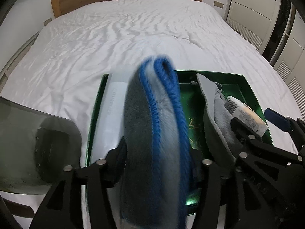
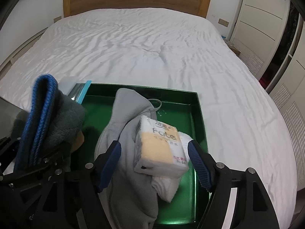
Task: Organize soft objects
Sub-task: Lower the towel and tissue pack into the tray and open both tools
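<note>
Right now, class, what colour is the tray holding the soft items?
Dark, glossy green: the tray shows best in the right wrist view.

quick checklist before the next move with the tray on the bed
1. Green tray lying on the bed: ok.
2. Tissue pack inside the tray, resting on the grey cloth: ok.
3. Right gripper free of the tissue pack, gaps showing on both sides: ok.
4. Blue-edged grey cloth let go by the left gripper: cannot tell, it sits between the fingers and is blurred.
5. Blue-edged cloth lying in the tray: not ok, it stands up out of the gripper.
</note>
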The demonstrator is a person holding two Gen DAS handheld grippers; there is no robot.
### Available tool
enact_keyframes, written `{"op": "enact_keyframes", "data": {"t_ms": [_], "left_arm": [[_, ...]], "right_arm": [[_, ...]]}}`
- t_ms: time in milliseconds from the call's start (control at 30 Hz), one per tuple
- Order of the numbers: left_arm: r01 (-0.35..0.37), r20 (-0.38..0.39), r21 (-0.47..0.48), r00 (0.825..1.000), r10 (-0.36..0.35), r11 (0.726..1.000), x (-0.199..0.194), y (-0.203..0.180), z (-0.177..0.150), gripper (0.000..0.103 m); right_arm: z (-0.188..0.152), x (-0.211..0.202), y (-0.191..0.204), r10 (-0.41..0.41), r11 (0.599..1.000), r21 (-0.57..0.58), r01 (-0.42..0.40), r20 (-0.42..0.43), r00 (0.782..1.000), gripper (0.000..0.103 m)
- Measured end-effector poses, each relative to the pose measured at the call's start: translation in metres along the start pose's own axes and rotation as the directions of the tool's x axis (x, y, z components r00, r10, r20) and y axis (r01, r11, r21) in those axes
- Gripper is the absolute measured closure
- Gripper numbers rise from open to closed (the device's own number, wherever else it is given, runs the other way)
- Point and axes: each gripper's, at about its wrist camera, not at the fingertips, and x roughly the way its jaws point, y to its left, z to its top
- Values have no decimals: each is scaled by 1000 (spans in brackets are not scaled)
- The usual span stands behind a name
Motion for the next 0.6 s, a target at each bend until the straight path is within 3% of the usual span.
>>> {"op": "enact_keyframes", "data": {"t_ms": [33, 333, 600], "left_arm": [[-7, 6, 0, 1000, 7, 1000, -1, 0, 0, 39], [-13, 14, -11, 1000, 13, 1000, -8, 8, 1, 14], [-3, 46, 1, 999, 3, 1000, -23, 8, -3, 11]], "right_arm": [[0, -1, -2, -1, 1000, 6, 1, 2, 1000, 30], [-2, -12, -8, -16, 999, 28, 15, 23, 1000, 26], [-4, -28, -11, -31, 999, 38, 30, 40, 999, 26]]}}
